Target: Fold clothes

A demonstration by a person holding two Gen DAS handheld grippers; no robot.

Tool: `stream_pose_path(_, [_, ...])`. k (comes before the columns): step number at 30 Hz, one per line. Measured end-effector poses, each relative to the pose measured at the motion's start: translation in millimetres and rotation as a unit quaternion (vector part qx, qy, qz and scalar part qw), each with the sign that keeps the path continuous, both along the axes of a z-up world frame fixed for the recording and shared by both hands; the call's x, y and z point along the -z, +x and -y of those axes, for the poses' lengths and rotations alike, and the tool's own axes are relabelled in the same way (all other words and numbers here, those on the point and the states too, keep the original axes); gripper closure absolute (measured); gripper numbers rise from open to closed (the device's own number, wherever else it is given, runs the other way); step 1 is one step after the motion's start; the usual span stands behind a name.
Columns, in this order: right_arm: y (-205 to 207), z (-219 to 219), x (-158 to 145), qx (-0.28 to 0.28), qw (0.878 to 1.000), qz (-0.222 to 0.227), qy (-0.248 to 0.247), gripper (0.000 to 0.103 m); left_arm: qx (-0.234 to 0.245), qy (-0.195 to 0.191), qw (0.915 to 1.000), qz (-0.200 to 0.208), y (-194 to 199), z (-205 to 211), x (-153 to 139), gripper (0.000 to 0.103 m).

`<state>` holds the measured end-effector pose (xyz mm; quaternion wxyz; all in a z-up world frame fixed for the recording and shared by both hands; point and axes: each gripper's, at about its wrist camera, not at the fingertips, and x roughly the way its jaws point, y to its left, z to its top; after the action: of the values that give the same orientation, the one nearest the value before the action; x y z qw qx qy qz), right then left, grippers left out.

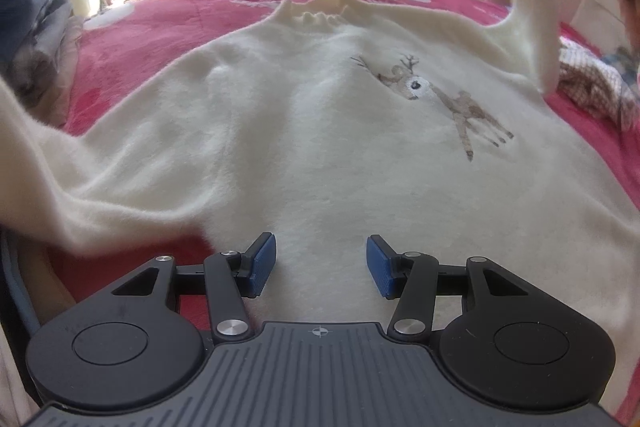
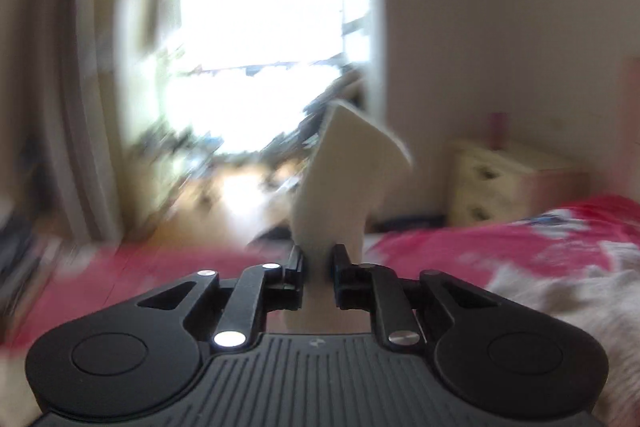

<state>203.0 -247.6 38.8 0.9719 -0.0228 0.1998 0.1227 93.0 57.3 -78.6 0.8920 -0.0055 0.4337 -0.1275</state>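
So the cream sweater (image 1: 320, 115) is lying face up on the bed's pink blanket (image 1: 160, 39), deer picture (image 1: 436, 99) toward its right side, collar at the far end. Far left there's a pile of folded clothes (image 1: 36, 27), and the near sleeve (image 1: 60, 179) trails off that way. The left tongs (image 1: 321, 263) are just over the hem, released, blue pads (image 1: 262, 263) apart with nothing between. Off to the right a checked garment (image 1: 592, 83) sits crumpled. Only the left camera shows the other sleeve (image 1: 536, 19) lifted up into the air. The right camera is super blurry, but it does show the right tongs (image 2: 318, 267) clenched on that sleeve's cuff (image 2: 352, 163), plus a cream dresser (image 2: 504, 183) behind
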Motion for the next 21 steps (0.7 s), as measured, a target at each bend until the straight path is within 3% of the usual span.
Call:
stream_pose_path(2, [-26.4, -36.6, 33.9, -0.067, 0.996, -0.039, -0.032, 0.059, -0.001, -0.002, 1.0, 0.001, -0.4, -1.5, 0.9, 0.053])
stream_pose_path(5, [-72.7, -76.7, 75.0, -0.18, 0.975, -0.096, -0.087, 0.059, 0.004, 0.0, 1.0, 0.004, 0.2, -1.0, 2.6, 0.053])
stream_pose_path(7, [-102.6, -86.6, 85.9, -0.239, 0.958, -0.109, -0.114, 0.059, 0.005, 0.0, 1.0, 0.005, 1.7, -1.4, 3.5, 0.053])
stream_pose_path(9, [-123.0, -82.4, 80.3, -0.269, 0.95, -0.098, -0.121, 0.057, 0.005, -0.002, 1.0, 0.004, 3.7, -2.5, 3.8, 0.053])
stream_pose_path(12, [-106.2, -49.6, 65.2, -0.229, 0.963, -0.085, -0.113, 0.049, 0.006, -0.001, 1.0, 0.003, 5.1, -2.0, 4.7, 0.053])
stream_pose_path(16, [-33.6, 14.1, 60.6, -0.127, 0.982, -0.12, -0.07, 0.045, 0.005, 0.002, 1.0, 0.003, 5.4, 0.5, 5.0, 0.053])
stream_pose_path(18, [2.1, 36.3, 67.0, -0.1, 0.982, -0.149, -0.065, 0.045, 0.005, 0.004, 1.0, 0.003, 4.8, 2.4, 4.6, 0.053])
stream_pose_path(21, [32.4, 51.6, 79.4, -0.08, 0.979, -0.154, -0.104, 0.045, 0.007, 0.003, 1.0, 0.002, 3.1, 3.2, 3.4, 0.053])
